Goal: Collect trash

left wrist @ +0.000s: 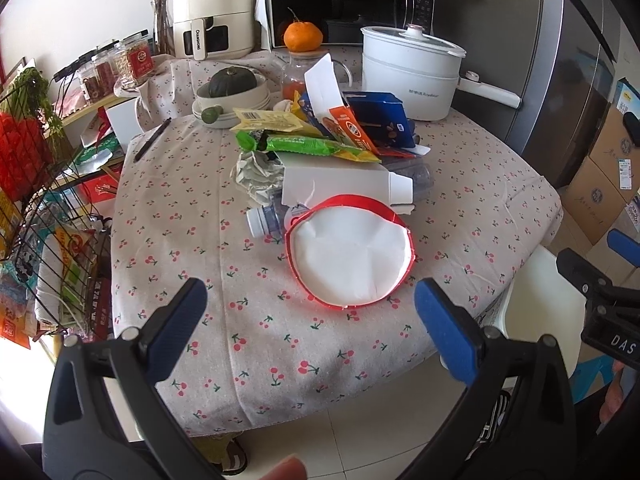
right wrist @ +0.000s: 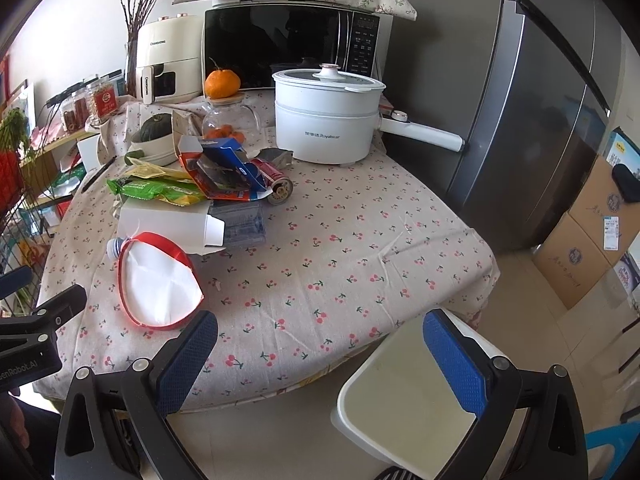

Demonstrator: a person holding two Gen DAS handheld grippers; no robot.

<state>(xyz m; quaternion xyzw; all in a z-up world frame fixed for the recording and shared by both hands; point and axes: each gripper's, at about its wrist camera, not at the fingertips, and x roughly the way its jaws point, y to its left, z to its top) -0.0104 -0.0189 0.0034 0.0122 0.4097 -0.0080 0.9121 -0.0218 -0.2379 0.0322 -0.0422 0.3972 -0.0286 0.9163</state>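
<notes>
A heap of trash lies on the cherry-print tablecloth: a red-rimmed white paper lid nearest me, a white carton, a clear plastic bottle, crumpled paper, green and yellow wrappers, a blue box. In the right wrist view a red can lies behind the heap, with the lid at the left. A white bin stands on the floor below the table's edge. My left gripper is open, just short of the lid. My right gripper is open above the bin's rim.
A white electric pot, a microwave, an air fryer, a jar topped by an orange and bowls with a squash stand at the back. A wire rack is at left, the fridge and cardboard boxes at right.
</notes>
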